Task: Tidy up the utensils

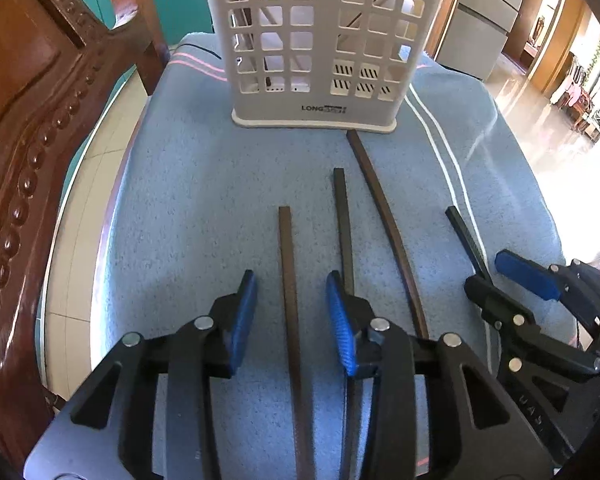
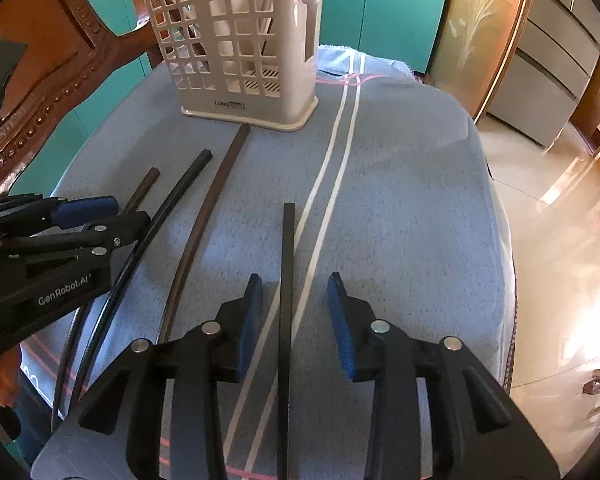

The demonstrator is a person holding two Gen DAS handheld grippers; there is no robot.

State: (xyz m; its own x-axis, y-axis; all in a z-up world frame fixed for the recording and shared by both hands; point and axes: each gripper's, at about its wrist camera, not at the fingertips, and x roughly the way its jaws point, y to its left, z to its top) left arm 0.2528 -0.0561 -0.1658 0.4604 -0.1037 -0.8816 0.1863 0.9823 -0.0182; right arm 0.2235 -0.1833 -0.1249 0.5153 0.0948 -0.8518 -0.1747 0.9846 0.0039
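Several dark chopsticks lie lengthwise on a blue towel point(image 1: 188, 184). My left gripper point(image 1: 291, 300) is open, its blue pads either side of a brown chopstick point(image 1: 289, 280). A black chopstick point(image 1: 343, 220) and a longer brown one point(image 1: 380, 208) lie just right of it. My right gripper point(image 2: 295, 300) is open around another black chopstick point(image 2: 287, 280); it also shows in the left wrist view point(image 1: 496, 276). A white lattice utensil holder point(image 1: 316, 40) stands upright at the towel's far end, also in the right wrist view point(image 2: 240, 48). The left gripper shows at the left of the right wrist view point(image 2: 124, 216).
A carved wooden chair back point(image 1: 40, 120) rises close on the left. Teal cabinets point(image 2: 384, 8) stand behind the table. The towel's right edge point(image 2: 496, 208) drops to a glossy tiled floor point(image 2: 560, 220).
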